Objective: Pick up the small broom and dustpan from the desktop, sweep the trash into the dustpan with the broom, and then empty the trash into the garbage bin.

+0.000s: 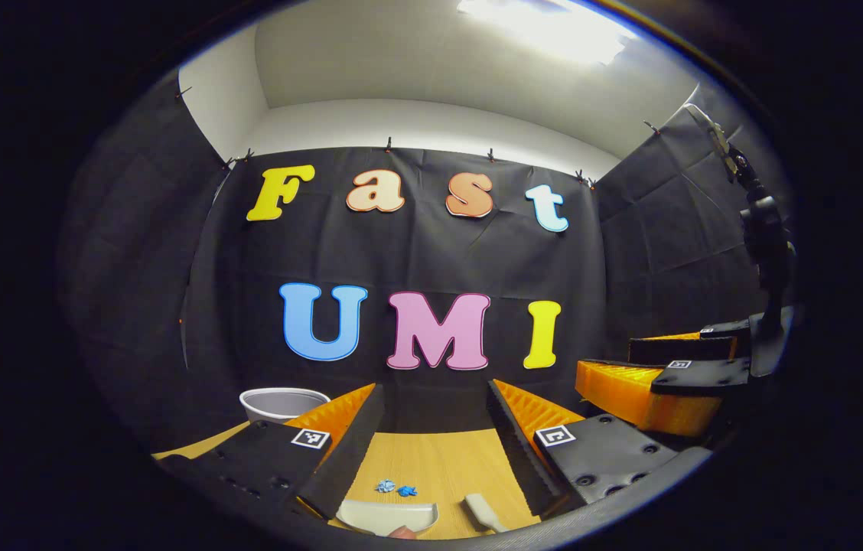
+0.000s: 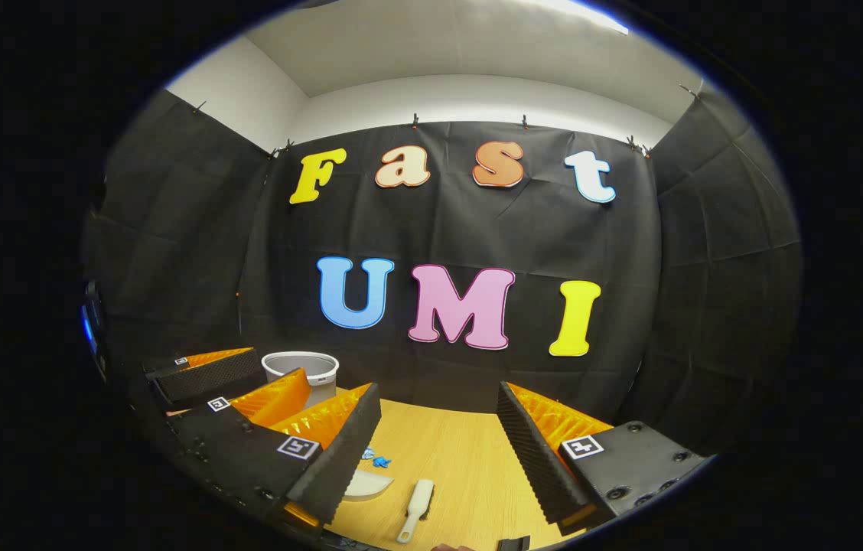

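left gripper (image 1: 431,428) spread wide, right gripper (image 2: 439,436) likewise

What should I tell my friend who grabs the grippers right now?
Left gripper: open, holding nothing, above the desk.
Right gripper: open, holding nothing, above the desk too.
Dustpan and broom lie on the desk, side by side, untouched.
Trash: small blue bits on the desk just beyond the dustpan.
Bin: at the back left.
Done: nothing yet.
Left: pick up broom and dustpan, sweep the trash in, tip it into the bin.
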